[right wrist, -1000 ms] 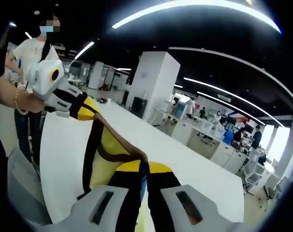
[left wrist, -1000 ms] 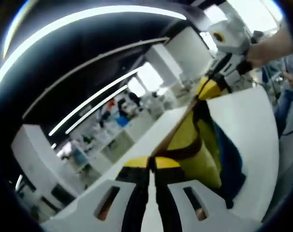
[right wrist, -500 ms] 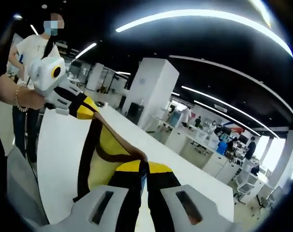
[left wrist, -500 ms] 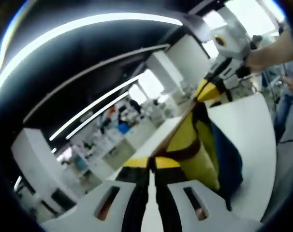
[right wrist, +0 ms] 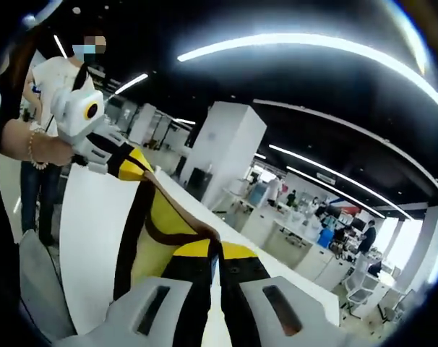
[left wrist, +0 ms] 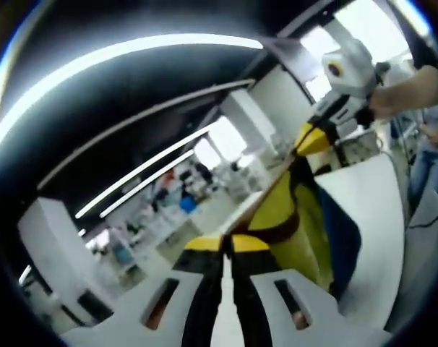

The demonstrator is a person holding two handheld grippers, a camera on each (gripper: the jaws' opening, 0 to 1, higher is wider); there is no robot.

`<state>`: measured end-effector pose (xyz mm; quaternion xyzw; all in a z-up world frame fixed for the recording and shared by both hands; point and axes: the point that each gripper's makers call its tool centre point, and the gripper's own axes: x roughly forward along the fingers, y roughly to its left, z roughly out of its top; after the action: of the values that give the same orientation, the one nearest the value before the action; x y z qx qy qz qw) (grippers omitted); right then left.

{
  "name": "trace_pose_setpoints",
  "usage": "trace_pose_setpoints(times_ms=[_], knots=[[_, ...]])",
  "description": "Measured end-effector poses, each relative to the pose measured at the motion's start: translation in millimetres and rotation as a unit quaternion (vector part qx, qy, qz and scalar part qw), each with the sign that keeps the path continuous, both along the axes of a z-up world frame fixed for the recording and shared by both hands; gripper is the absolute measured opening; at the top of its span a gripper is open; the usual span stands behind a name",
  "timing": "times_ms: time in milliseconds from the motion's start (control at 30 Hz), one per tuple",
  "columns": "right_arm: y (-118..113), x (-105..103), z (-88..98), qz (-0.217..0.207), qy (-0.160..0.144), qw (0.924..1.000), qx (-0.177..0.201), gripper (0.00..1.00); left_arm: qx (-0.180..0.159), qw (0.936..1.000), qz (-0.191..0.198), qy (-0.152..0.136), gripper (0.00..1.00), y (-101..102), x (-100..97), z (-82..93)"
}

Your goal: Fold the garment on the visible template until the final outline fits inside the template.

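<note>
While each tool, left tool (left wrist: 227,244) and right tool (right wrist: 213,250), clamps one corner of the yellow fabric garment with dark brown trim (right wrist: 161,220), it hangs taut above the white desk (right wrist: 89,238), likely for laying flat.

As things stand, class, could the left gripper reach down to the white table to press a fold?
Probably not yet. The left gripper is shut on the yellow garment, held taut above the white table with the right gripper; it would have to let go first.
</note>
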<state>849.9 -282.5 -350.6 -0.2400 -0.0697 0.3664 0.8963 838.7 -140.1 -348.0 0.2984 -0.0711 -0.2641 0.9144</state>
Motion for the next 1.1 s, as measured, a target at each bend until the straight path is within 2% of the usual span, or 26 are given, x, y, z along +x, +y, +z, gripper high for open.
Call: trace_pose_setpoints(times_ms=[167, 300, 433, 533, 567, 600, 633, 667, 700, 800, 900, 967, 1100], knots=[[-2, -17, 24.2, -0.001, -0.023, 0.9997, 0.0, 0.03, -0.013, 0.9998, -0.014, -0.008, 0.0, -3, -18.1, 27.1], [-4, -34, 40.9, 0.006, -0.028, 0.9995, 0.01, 0.03, -0.036, 0.9987, -0.035, 0.005, 0.0, -4, -34.3, 40.7], [-6, -48, 51.7, 0.017, -0.028, 0.9994, 0.015, 0.03, -0.062, 0.9962, -0.054, 0.027, 0.0, -5, -48.3, 47.5], [-5, -50, 49.2, 0.022, -0.017, 0.9995, 0.018, 0.03, -0.059, 0.9959, -0.056, 0.039, 0.0, -5, -49.9, 44.2], [-5, -48, 45.0, 0.022, -0.013, 0.9996, 0.015, 0.03, -0.049, 0.9962, -0.054, 0.047, 0.0, -6, -48.5, 37.0], [-5, -43, 33.2, 0.019, 0.001, 0.9998, 0.009, 0.03, -0.044, 0.9964, -0.053, 0.05, 0.0, -7, -47.4, 33.6], [-5, -41, 29.2, 0.018, 0.006, 0.9998, 0.007, 0.03, -0.027, 0.9964, -0.051, 0.062, 0.0, -7, -43.2, 20.1], [-5, -35, 10.8, 0.014, 0.03, 0.9995, -0.002, 0.03, -0.024, 0.9946, -0.048, 0.089, 0.0, -9, -38.2, 2.4], [-5, -31, 1.3, 0.011, 0.039, 0.9992, -0.002, 0.03, -0.021, 0.9938, -0.048, 0.098, 0.0, -10, -35.3, -6.6], [-5, -15, -36.7, 0.01, 0.084, 0.9963, 0.011, 0.03, -0.024, 0.9903, -0.041, 0.131, 0.0, -7, -18.7, -43.3], [-3, -2, -65.9, 0.008, 0.11, 0.9939, 0.006, 0.03, -0.029, 0.9863, -0.037, 0.158, 0.0, -5, -3.8, -72.3], [-1, 8, -82.7, 0.006, 0.123, 0.9924, -0.002, 0.03, -0.024, 0.9849, -0.032, 0.168, 0.0, -4, 6.9, -88.1], [0, 27, -103.2, 0.004, 0.137, 0.9905, -0.008, 0.03, -0.018, 0.9829, -0.027, 0.181, 0.0, -3, 25.3, -106.7]])
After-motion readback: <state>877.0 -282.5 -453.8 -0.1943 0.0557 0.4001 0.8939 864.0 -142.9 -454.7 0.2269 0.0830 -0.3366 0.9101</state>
